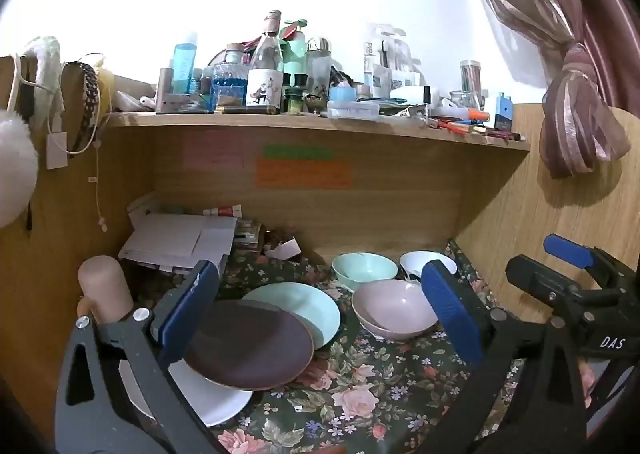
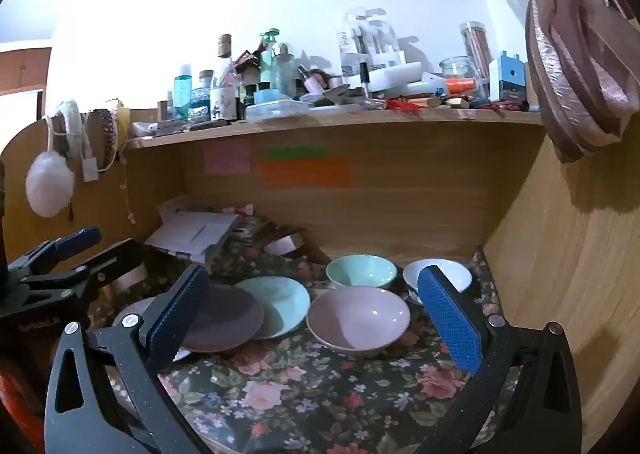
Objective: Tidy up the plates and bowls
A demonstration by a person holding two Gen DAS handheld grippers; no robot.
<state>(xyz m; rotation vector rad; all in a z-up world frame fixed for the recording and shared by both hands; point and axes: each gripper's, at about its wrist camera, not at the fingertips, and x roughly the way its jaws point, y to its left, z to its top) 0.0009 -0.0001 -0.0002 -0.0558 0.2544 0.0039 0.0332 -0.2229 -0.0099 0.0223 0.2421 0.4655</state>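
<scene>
On the floral cloth lie three overlapping plates: a dark purple plate (image 1: 252, 346) (image 2: 224, 320) on top, a mint plate (image 1: 308, 306) (image 2: 280, 304) behind it, a white plate (image 1: 216, 398) under it. To their right stand a pink bowl (image 1: 394, 308) (image 2: 358, 320), a mint bowl (image 1: 364, 268) (image 2: 362, 272) and a white bowl (image 1: 420, 260) (image 2: 440, 274). My left gripper (image 1: 320, 318) is open and empty, above the plates. My right gripper (image 2: 316, 318) is open and empty, facing the pink bowl; it also shows in the left wrist view (image 1: 568, 270).
A wooden desk alcove encloses the cloth (image 2: 304, 394). Papers (image 1: 180, 238) and small boxes sit at the back left. A pale cylinder (image 1: 106, 286) stands left of the plates. A cluttered shelf (image 1: 320, 122) of bottles runs above. A curtain (image 1: 576, 126) hangs at right.
</scene>
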